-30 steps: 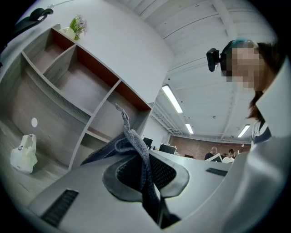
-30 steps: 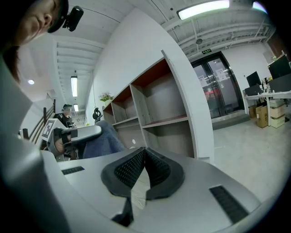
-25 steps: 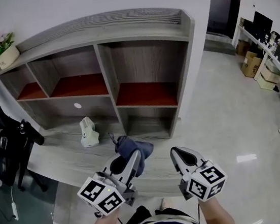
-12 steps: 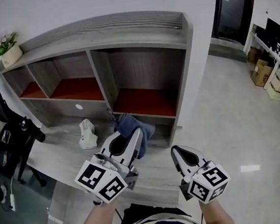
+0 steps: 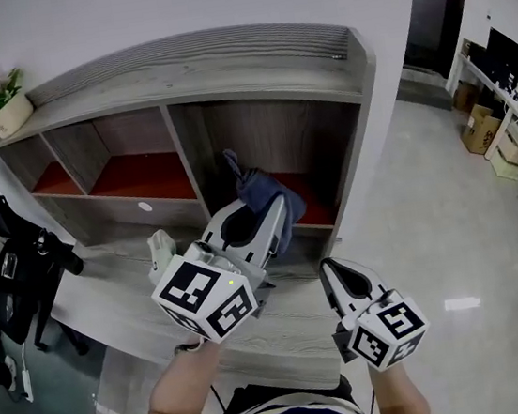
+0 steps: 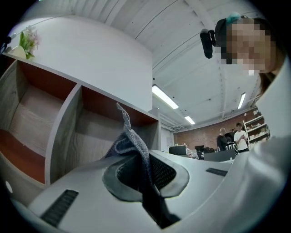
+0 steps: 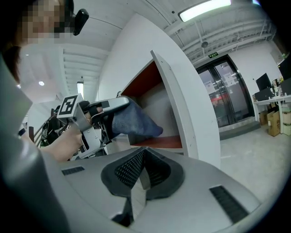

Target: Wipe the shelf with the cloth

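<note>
Left gripper: the left gripper (image 5: 263,222) has its jaws pinched together on a blue-grey cloth (image 5: 262,194). In the left gripper view the fabric bunches up out of the closed tips (image 6: 136,159).
Cloth: it sits at the mouth of the right-hand compartment, just over the red board (image 5: 312,196). From the right gripper view it hangs at the board's front edge (whether it touches yet, I cannot tell).
What has changed: a second ago the cloth was down at desk level, toward 6 o'clock of the shelf. Since then the left gripper has lifted and pushed forward toward 12 o'clock, carrying the cloth up to the compartment opening.
What that means: the approach looks about finished and the wiping itself seems about to begin. The likely next need is to press the cloth onto the red board and sweep it across.
Right gripper: the right gripper (image 5: 342,280) is low at 5 o'clock, its jaws pressed together (image 7: 143,157) with nothing between them. It has barely moved.
Shelf: the grey wooden shelf (image 5: 221,64) has two more red-floored compartments toward 9 o'clock, not yet visited.
Around: a potted plant (image 5: 0,98) stands on the shelf top at 10 o'clock. A small white object (image 5: 159,249) lies on the desk (image 5: 100,293) at 8 o'clock of the cloth, well clear of the wipe.
</note>
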Available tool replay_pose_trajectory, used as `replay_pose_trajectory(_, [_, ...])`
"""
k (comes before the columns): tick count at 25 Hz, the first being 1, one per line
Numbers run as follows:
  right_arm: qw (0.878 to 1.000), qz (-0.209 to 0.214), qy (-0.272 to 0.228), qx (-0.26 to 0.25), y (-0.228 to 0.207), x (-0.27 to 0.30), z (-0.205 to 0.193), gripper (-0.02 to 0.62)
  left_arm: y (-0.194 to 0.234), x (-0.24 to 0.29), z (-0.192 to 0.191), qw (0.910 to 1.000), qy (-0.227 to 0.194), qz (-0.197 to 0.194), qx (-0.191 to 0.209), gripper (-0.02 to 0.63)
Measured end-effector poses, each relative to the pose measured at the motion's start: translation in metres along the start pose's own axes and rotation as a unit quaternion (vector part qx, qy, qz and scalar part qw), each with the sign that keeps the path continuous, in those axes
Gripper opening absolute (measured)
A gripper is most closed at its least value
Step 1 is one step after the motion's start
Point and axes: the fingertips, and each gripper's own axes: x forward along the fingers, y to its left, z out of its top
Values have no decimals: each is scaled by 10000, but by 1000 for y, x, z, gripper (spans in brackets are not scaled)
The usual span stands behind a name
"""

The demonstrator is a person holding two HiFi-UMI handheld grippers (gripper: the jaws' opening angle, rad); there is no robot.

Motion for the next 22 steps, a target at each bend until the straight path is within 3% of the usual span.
replay_pose_trajectory(7, [9998,-118,-77,122,15,17,-1,26,16,25,26,9981,-276,-111,533,35])
replay_pose_trajectory(14, [9990,-432,-15,147,13,10,-10,26,1,56,35,9878,-806,-424,1260,35])
replay_pose_trajectory(22, [9958,-899,85,114,2,-10,-13,26,-15,91,36,9793,-1311,-1210,957,35])
